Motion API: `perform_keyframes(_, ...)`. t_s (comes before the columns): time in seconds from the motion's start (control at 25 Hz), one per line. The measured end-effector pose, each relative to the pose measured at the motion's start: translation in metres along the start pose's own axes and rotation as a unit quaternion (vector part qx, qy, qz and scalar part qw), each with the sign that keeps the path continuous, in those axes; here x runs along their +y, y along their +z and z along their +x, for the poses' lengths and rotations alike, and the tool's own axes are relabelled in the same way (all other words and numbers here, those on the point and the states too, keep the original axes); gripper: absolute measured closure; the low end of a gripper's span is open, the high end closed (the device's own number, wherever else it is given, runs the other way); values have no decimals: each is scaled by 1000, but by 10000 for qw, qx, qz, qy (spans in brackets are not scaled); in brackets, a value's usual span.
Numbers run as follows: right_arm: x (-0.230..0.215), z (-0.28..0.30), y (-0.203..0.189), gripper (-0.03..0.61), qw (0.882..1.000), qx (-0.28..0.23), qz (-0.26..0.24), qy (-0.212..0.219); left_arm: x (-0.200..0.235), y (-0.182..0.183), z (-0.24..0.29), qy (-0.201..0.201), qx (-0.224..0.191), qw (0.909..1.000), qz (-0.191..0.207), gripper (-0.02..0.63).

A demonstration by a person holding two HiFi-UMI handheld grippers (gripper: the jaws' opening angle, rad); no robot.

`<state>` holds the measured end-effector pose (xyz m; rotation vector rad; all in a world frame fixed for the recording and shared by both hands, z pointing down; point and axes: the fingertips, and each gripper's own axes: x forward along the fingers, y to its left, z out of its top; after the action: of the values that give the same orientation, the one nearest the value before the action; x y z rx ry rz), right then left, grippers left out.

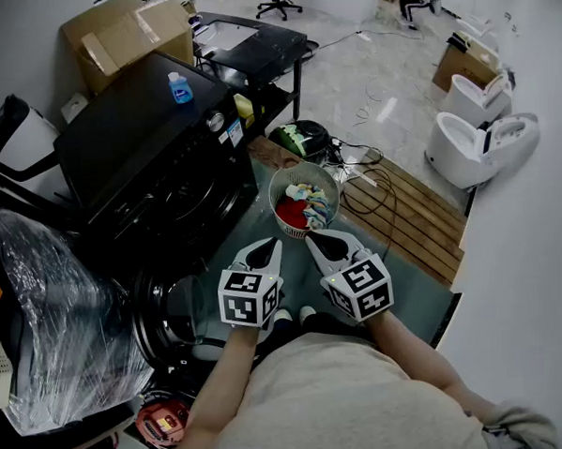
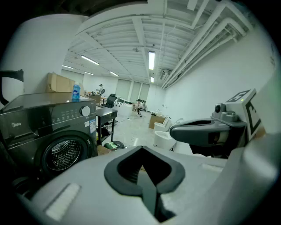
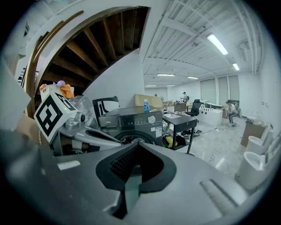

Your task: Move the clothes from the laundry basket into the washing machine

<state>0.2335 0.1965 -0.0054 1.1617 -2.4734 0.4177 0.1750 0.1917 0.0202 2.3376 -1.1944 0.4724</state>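
Observation:
A white laundry basket (image 1: 303,201) holding red, blue and yellow clothes (image 1: 302,206) stands on the floor right of the black washing machine (image 1: 145,141). The machine's round door (image 1: 178,318) hangs open, and the steel drum (image 2: 66,154) shows in the left gripper view. My left gripper (image 1: 273,243) and right gripper (image 1: 312,238) are held side by side just short of the basket, both shut with nothing in them. The left gripper (image 2: 142,151) points past the machine; the right gripper (image 3: 137,148) faces the machine (image 3: 134,121). Each gripper sees the other beside it.
A blue bottle (image 1: 180,87) stands on the machine. Behind are a cardboard box (image 1: 125,35) and a black cart (image 1: 253,51). A wooden pallet (image 1: 403,212) with cables lies right of the basket, white toilets (image 1: 474,143) beyond. A plastic-wrapped bundle (image 1: 41,306) sits at left.

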Motion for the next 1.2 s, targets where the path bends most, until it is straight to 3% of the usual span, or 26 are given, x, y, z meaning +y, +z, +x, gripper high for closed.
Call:
perform_keyframes(0.48,-3,1,2,555,9997,-135,164,-105,0,0,1,-145,-63,9999,-61,614)
perform_keyframes(0.76,7,12,-5,554,9987,-89,479,-115,19,-2,-10,-315,-253,9984,-391,614)
perform_keyframes(0.96,19,21,-18,554,9985,69,539,-32,34,-13,-3,-432,-94,9980,-461,614)
perform_keyframes(1.2,-16,45,-29,554,9969,328,698,-128,51,-20,31,-444,125,9972,-583,614)
